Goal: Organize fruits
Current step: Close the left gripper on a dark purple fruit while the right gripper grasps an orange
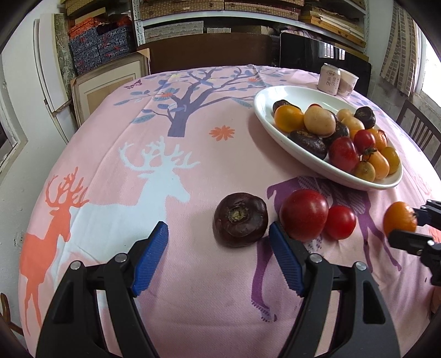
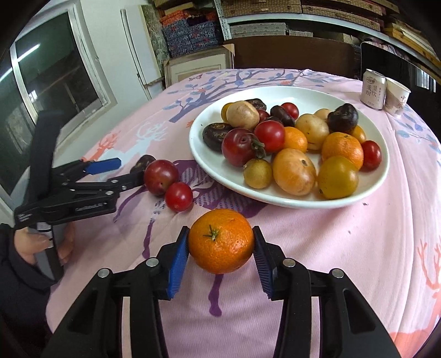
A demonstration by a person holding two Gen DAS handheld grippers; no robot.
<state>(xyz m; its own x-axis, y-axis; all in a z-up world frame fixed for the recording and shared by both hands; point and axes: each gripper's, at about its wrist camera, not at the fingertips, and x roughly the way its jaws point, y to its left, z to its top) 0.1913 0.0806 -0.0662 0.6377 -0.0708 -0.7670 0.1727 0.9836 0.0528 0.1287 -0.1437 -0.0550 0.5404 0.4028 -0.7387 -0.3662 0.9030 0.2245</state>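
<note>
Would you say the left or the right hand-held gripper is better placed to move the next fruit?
Right: the right hand-held gripper already brackets the mandarin, pads at its sides. The left hand-held gripper stands open, empty.

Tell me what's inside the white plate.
The white plate holds a pile of oranges, red tomatoes, tan round fruits and dark purple ones. Lower fruits are partly covered by upper ones, so an exact count isn't possible.

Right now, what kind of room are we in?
Probably a storeroom used as a dining spot: shelves stacked with boxes stand behind a table covered in a deer-print cloth, with a plate of fruit on it.
</note>
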